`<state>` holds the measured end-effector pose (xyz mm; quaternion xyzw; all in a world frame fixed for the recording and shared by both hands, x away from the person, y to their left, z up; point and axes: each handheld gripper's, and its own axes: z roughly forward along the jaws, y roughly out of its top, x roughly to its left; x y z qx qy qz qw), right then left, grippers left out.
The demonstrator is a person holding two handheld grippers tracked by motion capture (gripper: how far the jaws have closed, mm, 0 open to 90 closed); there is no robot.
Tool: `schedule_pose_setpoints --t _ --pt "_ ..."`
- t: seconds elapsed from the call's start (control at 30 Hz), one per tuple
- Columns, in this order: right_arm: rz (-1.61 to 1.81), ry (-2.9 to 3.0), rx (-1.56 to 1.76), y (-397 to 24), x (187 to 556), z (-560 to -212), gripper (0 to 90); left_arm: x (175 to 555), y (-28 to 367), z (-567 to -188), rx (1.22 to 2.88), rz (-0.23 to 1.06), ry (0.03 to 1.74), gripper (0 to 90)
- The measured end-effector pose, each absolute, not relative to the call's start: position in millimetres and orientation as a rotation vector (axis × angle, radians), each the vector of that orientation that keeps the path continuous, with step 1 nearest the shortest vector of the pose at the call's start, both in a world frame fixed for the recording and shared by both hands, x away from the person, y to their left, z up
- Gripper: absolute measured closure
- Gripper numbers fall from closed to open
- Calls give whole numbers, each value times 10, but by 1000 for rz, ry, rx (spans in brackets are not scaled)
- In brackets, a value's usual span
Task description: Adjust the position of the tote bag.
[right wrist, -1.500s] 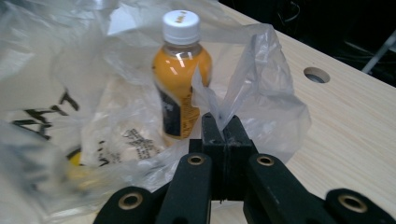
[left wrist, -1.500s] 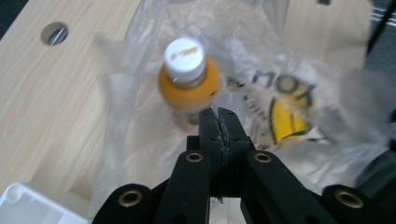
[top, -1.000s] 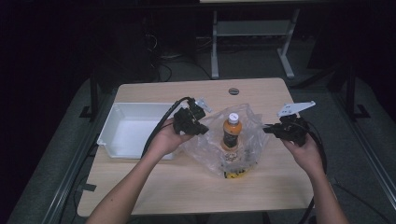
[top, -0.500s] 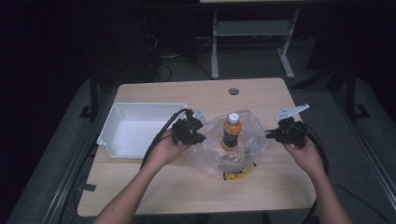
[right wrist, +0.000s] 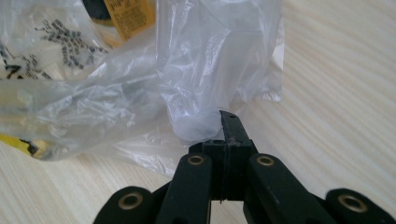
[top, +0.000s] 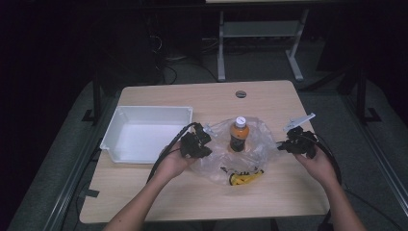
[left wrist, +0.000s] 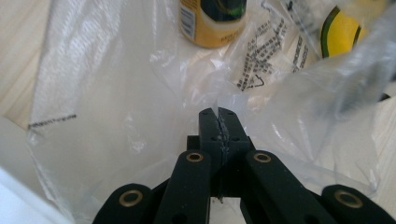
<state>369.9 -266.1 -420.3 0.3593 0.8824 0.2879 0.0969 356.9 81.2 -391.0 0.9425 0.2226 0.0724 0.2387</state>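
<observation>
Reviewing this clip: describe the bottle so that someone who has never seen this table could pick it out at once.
Start at the wooden table, with a white bin on its left half. Right of the bin lies a clear plastic bag pinched on either side by two grippers. The bottle stands upright in that bag: dark orange with a white cap, unlike the flat yellow packet nearer the person.

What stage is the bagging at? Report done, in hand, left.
Done: the orange drink bottle and a yellow packet sit inside the clear plastic bag on the table.
In hand: left claw and right claw each pinch a bag edge.
Left: probably closing or moving it; the white bin is empty.
</observation>
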Motion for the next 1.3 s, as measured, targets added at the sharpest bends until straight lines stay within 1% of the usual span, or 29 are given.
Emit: schedule_pose_setpoints --t 0.57,1.3 --pt "815 2611 1146 -2889 3608 -4387 898 3377 808 -4105 2608 165 599 900" --pt "815 2586 1225 -3091 3563 -4484 897 3165 1054 -4211 2624 165 602 900"
